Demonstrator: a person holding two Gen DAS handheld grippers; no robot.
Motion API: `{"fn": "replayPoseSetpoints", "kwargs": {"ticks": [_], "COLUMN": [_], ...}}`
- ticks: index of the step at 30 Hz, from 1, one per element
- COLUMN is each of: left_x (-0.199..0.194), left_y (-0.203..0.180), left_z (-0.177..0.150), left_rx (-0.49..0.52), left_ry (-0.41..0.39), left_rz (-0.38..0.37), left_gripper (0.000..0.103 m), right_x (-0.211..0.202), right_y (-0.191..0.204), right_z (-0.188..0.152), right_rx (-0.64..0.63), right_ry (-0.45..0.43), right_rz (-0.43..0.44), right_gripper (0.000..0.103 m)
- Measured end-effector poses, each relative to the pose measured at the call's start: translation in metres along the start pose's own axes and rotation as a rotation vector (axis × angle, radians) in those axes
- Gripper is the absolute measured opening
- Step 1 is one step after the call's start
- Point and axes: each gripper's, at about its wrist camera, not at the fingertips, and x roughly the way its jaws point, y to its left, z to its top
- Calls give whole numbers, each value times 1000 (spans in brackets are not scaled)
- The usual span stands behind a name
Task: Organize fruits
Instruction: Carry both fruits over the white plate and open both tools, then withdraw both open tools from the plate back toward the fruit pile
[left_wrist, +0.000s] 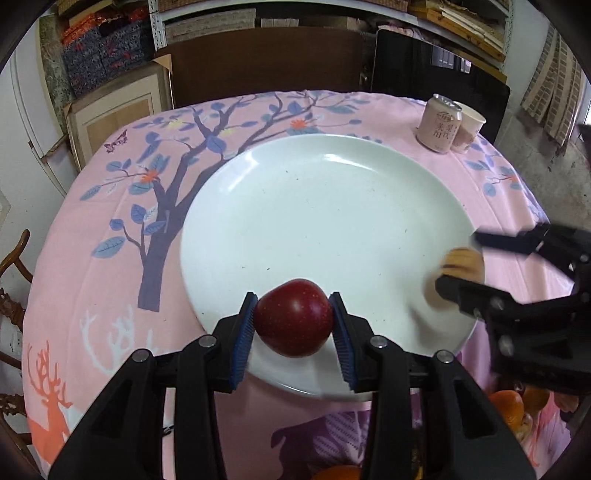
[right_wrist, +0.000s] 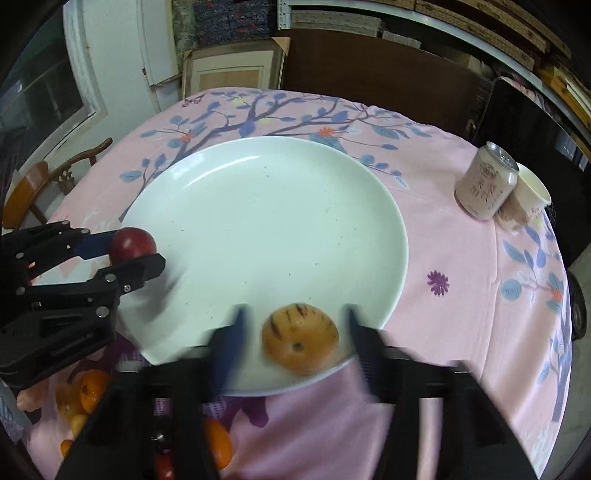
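A dark red apple (left_wrist: 293, 321) hangs over the near rim of a large white plate (left_wrist: 314, 221), and my left gripper (left_wrist: 293, 300) is shut on it with both blue pads against its sides. A yellow-orange fruit with dark stripes (right_wrist: 300, 338) lies on the plate (right_wrist: 258, 221) near its front edge. My right gripper (right_wrist: 295, 314) stands open around this fruit, with a gap on each side. The right wrist view shows the left gripper (right_wrist: 136, 252) holding the apple (right_wrist: 131, 242) at the plate's left rim. The left wrist view shows the right gripper (left_wrist: 458, 263) blurred around the striped fruit (left_wrist: 463, 264).
A pink drink can (left_wrist: 439, 123) and a paper cup (left_wrist: 471, 123) stand at the table's far right. Several oranges (right_wrist: 88, 391) lie on the pink tablecloth near the front edge, with a small red fruit (right_wrist: 164, 465) beneath my right gripper. A wooden chair (right_wrist: 55, 177) stands at the left.
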Motion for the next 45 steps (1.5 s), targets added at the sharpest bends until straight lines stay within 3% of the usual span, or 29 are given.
{"fn": "replayPoseSetpoints", "kwargs": {"ticks": [3,7,10,14,21,27,30,35,45], "left_x": [-2,-28,-59,-98,-137,-141,-131,-129,-130], "left_y": [2,10,15,20,22,18,19,14,-6], "left_z": [-3,-9,-23,-59,-143,-191,-198,-210,-214], "left_rx": [-3,-28,-31,-22,-66,-101,-115,-151,-134], "left_ry": [-12,-51,-98,-136,-118,-110,-84,-60,-76], "left_rz": [20,20,22,59,53,55,83,36,55], "left_gripper": [55,56,60,66,67,72,72,72,72], "right_x": [-12,-38,-73,-121,-162,-162,-157,-146,-132], "right_y": [5,10,19,27,34,38,43,49,49], "right_z": [0,-9,-34,-80,-158,-193,-201,-214,-222], "right_rx": [-22,-4,-31,-22,93,163,169,159,167], "right_ry": [-35,-70,-123,-205,-243,-241,-228,-196,-167], "right_rz": [-10,-3,-38,-124,-97,-72,-89,-83,-58], "right_gripper": [76,76,79,89,91,91,91,91,91]}}
